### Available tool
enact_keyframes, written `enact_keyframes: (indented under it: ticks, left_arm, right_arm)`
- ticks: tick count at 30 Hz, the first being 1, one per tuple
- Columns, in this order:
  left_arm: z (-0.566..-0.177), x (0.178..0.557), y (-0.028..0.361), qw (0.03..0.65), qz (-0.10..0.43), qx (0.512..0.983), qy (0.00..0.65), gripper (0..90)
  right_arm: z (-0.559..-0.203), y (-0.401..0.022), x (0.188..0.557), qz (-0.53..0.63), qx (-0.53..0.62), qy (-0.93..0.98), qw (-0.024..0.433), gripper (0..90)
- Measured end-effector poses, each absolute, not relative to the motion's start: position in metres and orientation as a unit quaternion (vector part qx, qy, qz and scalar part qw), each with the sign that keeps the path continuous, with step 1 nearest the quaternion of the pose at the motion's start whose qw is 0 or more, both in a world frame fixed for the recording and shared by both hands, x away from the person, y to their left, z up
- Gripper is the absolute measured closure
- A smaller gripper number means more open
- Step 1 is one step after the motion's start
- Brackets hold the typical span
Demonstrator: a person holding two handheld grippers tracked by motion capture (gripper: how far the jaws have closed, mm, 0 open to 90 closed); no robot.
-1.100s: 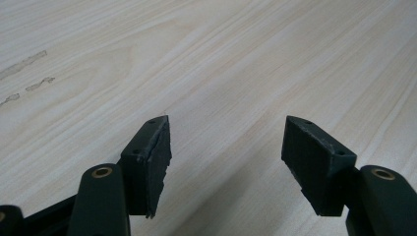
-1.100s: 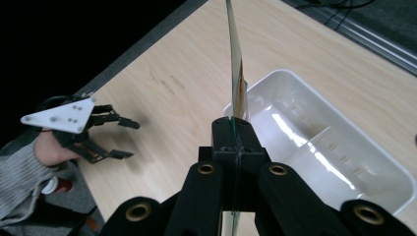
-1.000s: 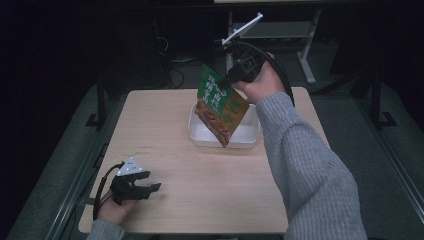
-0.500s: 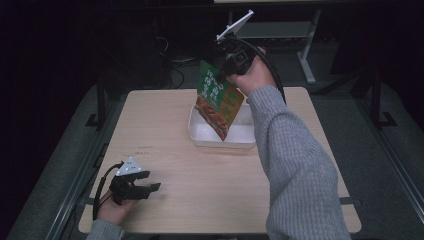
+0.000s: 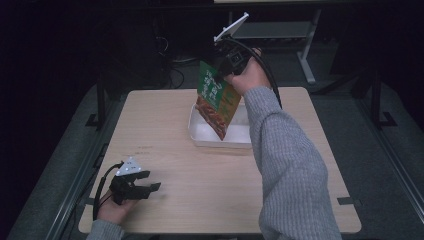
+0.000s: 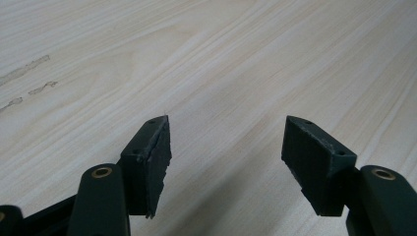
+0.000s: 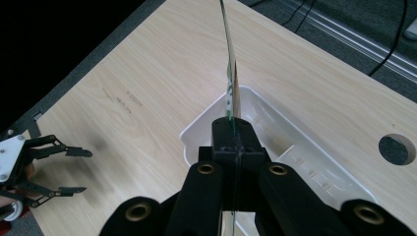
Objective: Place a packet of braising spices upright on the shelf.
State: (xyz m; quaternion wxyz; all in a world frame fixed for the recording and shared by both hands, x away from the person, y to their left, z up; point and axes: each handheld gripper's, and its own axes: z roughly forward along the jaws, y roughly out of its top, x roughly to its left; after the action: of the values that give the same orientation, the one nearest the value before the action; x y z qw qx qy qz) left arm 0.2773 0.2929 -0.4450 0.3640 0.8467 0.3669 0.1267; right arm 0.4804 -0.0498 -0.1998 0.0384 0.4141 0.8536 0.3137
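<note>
Above white tray (image 5: 200, 135) at bench (image 5: 175, 165) 1 o'clock: packet (image 5: 216, 97) pinched by right gripper (image 5: 226, 56) fingers; lowering best kept centred. Left gripper (image 5: 145, 186) fingers spread wide, empty, at 7 o'clock.

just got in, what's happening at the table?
A person works two handheld grippers. The right gripper is clamped on the top edge of a green and orange food packet, holding it above a white tray on the wooden table. The left gripper rests open near the table's front left corner, holding nothing.

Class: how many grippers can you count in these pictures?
2. The left gripper, open, rests at the table's near left corner; the right gripper holds a packet above the tray.
</note>
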Motion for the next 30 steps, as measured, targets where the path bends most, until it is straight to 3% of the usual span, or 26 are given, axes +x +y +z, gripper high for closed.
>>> enact_keyframes:
  ticks: [30]
  left_arm:
    - [-0.444,0.277,0.293,0.368,0.126,0.844,0.37,35.0]
  right_arm:
    - [-0.245,-0.026,0.499,0.277,0.427,0.861,0.022,89.7]
